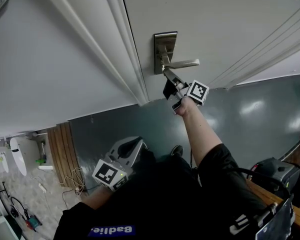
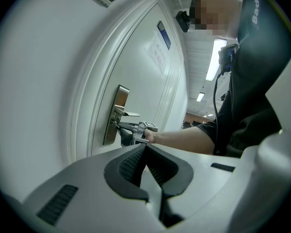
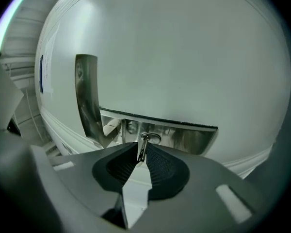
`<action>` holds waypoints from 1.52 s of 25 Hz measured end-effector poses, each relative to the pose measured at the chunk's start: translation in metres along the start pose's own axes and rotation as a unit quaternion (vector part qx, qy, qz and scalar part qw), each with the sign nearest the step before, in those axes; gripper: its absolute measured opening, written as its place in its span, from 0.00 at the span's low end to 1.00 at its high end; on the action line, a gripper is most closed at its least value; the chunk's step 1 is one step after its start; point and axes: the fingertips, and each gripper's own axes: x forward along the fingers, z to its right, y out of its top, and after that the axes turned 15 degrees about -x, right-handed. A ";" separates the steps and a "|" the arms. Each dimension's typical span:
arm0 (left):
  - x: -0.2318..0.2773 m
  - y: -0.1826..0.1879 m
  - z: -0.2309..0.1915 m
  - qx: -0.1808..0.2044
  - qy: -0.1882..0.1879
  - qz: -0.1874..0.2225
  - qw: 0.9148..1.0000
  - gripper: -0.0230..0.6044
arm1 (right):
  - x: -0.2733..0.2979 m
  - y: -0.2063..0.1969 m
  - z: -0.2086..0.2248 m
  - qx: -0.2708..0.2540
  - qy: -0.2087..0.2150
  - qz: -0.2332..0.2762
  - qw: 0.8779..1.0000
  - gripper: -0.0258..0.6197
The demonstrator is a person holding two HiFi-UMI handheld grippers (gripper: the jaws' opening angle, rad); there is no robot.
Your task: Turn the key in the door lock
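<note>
— While the right forearm (image 1: 202, 134) stretches out straight to the white panelled door (image 1: 225, 19), where's the key?
— Key (image 3: 142, 147) is in the keyhole, below the lever handle (image 1: 184, 63) on the brushed-metal lock plate (image 1: 164, 44). Right gripper (image 1: 165, 72) pinches the thin metal blade between ribbed black pads.
— Left?
— Left gripper (image 2: 146, 148) held low by the torso, tipped slightly down, pads together, nothing between them.

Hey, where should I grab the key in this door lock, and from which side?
Pinch the flat bow of the key, one pad on each broad face, coming straight at the door just under the lever handle. Only the bow sticks out of the lock plate.
</note>
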 end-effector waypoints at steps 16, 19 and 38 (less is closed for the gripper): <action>-0.006 0.000 -0.004 -0.002 0.009 -0.002 1.000 0.03 | 0.004 -0.002 -0.010 -0.101 -0.034 -0.012 0.994 0.10; -0.009 0.000 -0.005 0.000 0.009 -0.001 1.000 0.02 | 0.007 -0.001 -0.016 -0.166 -0.049 -0.030 0.984 0.11; -0.023 0.007 -0.011 -0.008 -0.004 0.030 1.000 0.02 | 0.010 -0.010 -0.015 -0.535 -0.247 -0.182 0.787 0.09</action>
